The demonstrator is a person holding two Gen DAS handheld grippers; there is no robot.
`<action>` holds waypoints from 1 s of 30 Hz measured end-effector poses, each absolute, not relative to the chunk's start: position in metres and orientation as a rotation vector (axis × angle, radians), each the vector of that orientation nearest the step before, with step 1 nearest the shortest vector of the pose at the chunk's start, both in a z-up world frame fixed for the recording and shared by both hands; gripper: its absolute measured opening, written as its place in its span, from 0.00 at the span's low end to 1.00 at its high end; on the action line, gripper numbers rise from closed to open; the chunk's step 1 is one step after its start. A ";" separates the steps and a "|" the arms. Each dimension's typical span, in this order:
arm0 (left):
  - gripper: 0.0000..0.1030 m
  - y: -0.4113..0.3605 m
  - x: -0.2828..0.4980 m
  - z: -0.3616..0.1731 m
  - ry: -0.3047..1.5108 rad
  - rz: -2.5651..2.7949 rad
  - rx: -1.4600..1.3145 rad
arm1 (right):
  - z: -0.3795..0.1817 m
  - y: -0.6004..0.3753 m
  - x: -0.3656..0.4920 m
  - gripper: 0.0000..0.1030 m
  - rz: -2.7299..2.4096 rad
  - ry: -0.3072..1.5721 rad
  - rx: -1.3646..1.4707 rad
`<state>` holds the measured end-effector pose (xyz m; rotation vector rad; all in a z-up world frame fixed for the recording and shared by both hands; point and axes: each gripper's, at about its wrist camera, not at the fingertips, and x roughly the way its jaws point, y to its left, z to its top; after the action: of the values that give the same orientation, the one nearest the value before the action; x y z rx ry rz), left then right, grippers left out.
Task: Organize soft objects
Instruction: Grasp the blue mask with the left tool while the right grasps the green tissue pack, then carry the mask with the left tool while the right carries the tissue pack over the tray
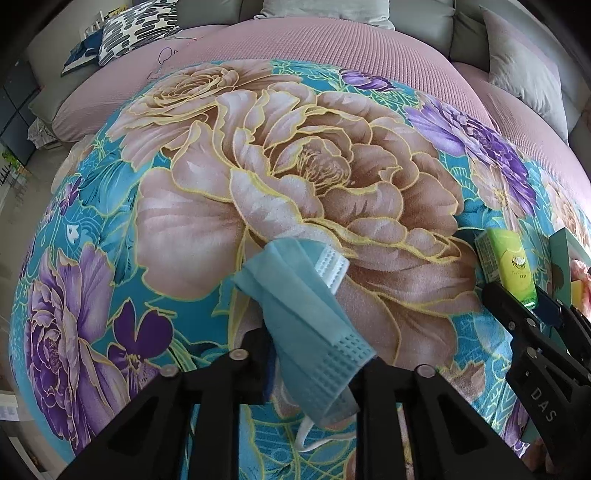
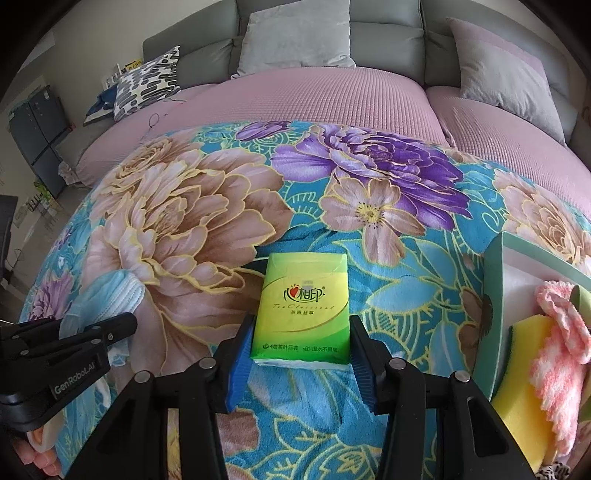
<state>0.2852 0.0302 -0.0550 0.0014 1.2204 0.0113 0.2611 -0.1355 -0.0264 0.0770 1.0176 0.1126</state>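
Down on flowered blanket [image 1: 192,229], my left gripper [image 1: 312,354] was clamped on blue face mask [image 1: 303,314], folded, its white ear loop trailing under it. My right gripper [image 2: 301,354] straddled green tissue pack [image 2: 304,306]; blue pads [image 2: 242,350] sat right at pack's two long sides, but whether they pressed it I could not tell. Pack lay flat on blanket. Green box [image 2: 495,314] stood just right of it, holding yellow sponge [image 2: 524,347] and pink-white cloth [image 2: 561,332]. Pink cover [image 2: 314,96] and grey pillows [image 2: 295,33] lay beyond.
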 end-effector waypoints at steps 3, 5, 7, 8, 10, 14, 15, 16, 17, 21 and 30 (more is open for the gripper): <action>0.15 0.029 0.282 -0.050 1.209 0.007 -0.006 | -0.019 -0.140 0.254 0.49 0.107 1.011 0.089; 0.14 0.027 0.279 -0.043 1.194 -0.001 -0.011 | -0.013 -0.145 0.249 0.49 0.102 1.004 0.098; 0.14 0.024 0.275 -0.036 1.170 -0.008 -0.002 | -0.007 -0.150 0.242 0.49 0.094 0.995 0.106; 0.14 0.022 0.271 -0.031 1.156 -0.011 0.004 | -0.004 -0.153 0.239 0.49 0.085 0.989 0.109; 0.14 0.018 0.264 -0.022 1.127 -0.013 0.015 | 0.001 -0.159 0.231 0.49 0.071 0.983 0.119; 0.14 0.003 0.245 0.001 1.055 -0.043 0.058 | 0.013 -0.171 0.213 0.49 0.042 0.970 0.122; 0.14 -0.001 0.241 0.007 1.037 -0.054 0.067 | 0.016 -0.174 0.208 0.49 0.035 0.965 0.122; 0.14 0.000 0.241 0.010 1.022 -0.064 0.074 | 0.020 -0.177 0.202 0.49 0.031 0.960 0.121; 0.14 -0.004 0.237 0.014 1.008 -0.072 0.081 | 0.024 -0.179 0.196 0.49 0.028 0.954 0.121; 0.14 -0.020 0.223 0.031 0.957 -0.116 0.104 | 0.038 -0.190 0.173 0.49 0.013 0.921 0.128; 0.14 -0.065 0.196 0.057 0.886 -0.262 0.126 | 0.064 -0.229 0.121 0.49 -0.065 0.858 0.167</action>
<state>0.1962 -0.0647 0.0571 0.1264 0.8860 -0.2624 0.1208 -0.2287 0.0636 0.1665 0.8580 -0.0652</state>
